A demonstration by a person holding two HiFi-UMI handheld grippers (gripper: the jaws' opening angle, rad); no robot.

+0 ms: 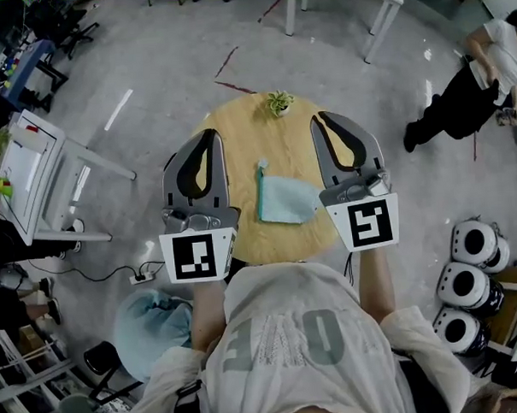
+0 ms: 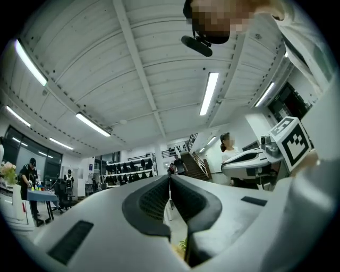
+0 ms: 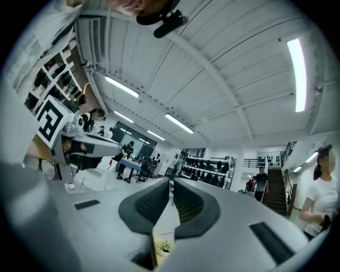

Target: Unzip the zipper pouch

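Looking steeply down in the head view: one round wooden table [image 1: 239, 142], one pale blue zipper pouch [image 1: 286, 200], one small potted plant [image 1: 280, 102] and two grippers, left gripper [image 1: 211, 135] and right gripper [image 1: 323, 118], each bearing one marker cube (left cube [image 1: 197, 255], right cube [image 1: 370, 223]). On the floor beyond the table: three white rounded pods [image 1: 465, 284] in a column at the right, one pale blue bundle [image 1: 152, 326] at lower left, and one bystander [image 1: 479, 72] at upper right, cut off by the frame edge. Pouch flat on the table, nearer the near edge than the far, between the two grippers and apart from both; plant at the far edge. Near edge of the table hidden behind the wearer's shirt [image 1: 290, 337]; left and right edges partly covered by the gripper bodies. Zip line along the pouch's left side, with a small pale tab at its far end; open or closed not discernible at this size. In both gripper views, only the plant and a sliver of tabletop visible through the slot at the jaw roots, the rest ceiling and room. Left gripper: jaws together, tips meeting, nothing between them, touching neither pouch nor plant. Right gripper: jaws likewise together at the tips, empty, clear of the pouch.
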